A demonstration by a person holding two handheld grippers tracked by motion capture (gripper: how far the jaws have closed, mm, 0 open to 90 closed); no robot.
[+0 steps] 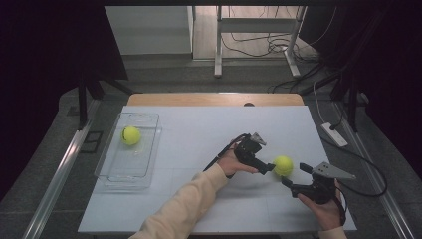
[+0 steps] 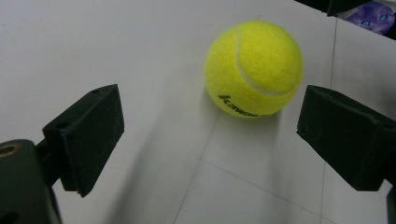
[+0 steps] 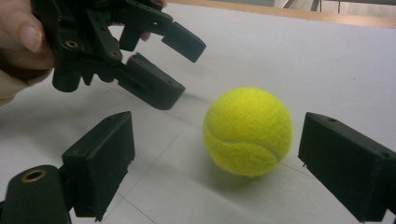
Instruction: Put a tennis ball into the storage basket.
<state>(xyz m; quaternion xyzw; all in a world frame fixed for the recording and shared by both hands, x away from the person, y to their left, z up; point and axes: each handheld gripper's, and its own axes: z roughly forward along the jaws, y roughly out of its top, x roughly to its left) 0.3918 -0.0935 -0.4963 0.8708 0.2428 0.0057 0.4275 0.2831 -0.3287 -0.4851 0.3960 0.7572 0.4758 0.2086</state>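
Note:
A yellow tennis ball [image 1: 282,166] [image 2: 253,69] [image 3: 248,130] rests on the white table top [image 1: 199,134], right of centre. My left gripper [image 1: 268,168] [image 2: 210,140] [image 3: 175,70] comes at it from the left with its jaws open; the ball lies just ahead of the jaws and touches neither. My right gripper [image 1: 294,174] [image 3: 219,168] is close on the ball's near right side, also open, and the ball sits ahead between its jaws without contact. A second tennis ball [image 1: 131,135] lies in the clear tray [image 1: 124,175] at the left.
The clear plastic tray stands along the table's left side. A wooden strip [image 1: 214,99] runs along the far edge. Beyond the table, desk legs [image 1: 218,45] and loose cables [image 1: 259,47] lie on the floor; a white power strip [image 1: 334,134] lies at the right.

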